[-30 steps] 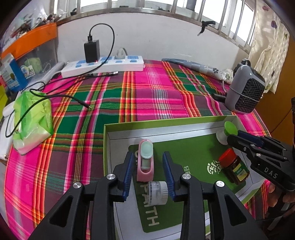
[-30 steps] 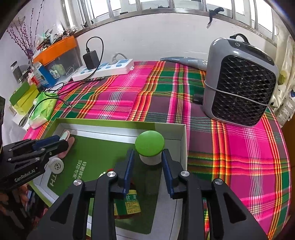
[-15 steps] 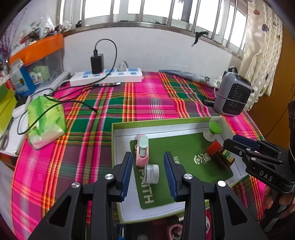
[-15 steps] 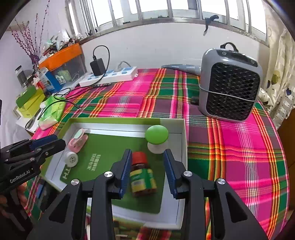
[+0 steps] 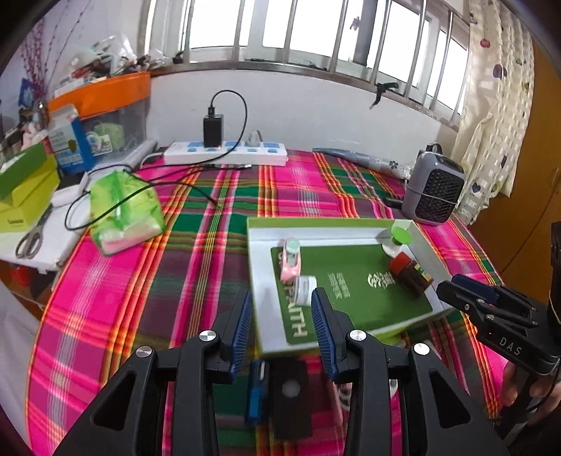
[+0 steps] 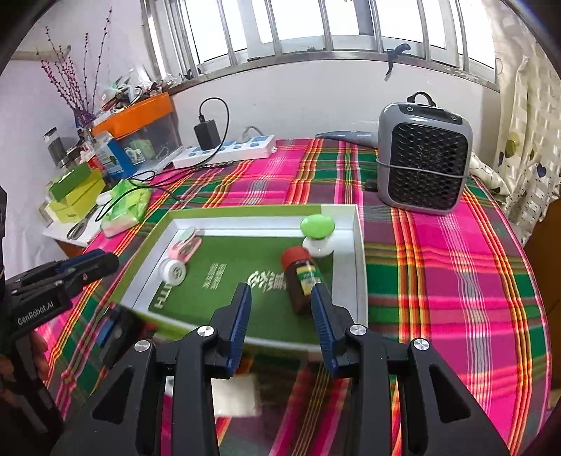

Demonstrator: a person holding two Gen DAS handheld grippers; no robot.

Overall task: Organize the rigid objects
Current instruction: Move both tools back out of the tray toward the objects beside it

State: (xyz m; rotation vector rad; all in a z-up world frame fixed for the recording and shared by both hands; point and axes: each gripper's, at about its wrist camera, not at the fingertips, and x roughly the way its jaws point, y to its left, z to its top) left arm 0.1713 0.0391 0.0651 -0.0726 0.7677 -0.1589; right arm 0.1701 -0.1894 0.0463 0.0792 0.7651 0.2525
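Four items are seen lying in the green-lined tray (image 6: 359, 245) on the plaid cloth (image 6: 455, 280): pink dispenser (image 5: 290, 259) and white jar (image 5: 304, 289) at its left, green-capped bottle (image 6: 317, 233) and red-lidded brown jar (image 6: 299, 277) at its right; left gripper (image 5: 280, 326) is held apart, nothing gripped; right gripper (image 6: 278, 324) likewise parted and empty.

A home: plaid-covered table (image 5: 196, 252), barred window (image 6: 315, 31), cluttered sill, curtain (image 5: 498, 105).
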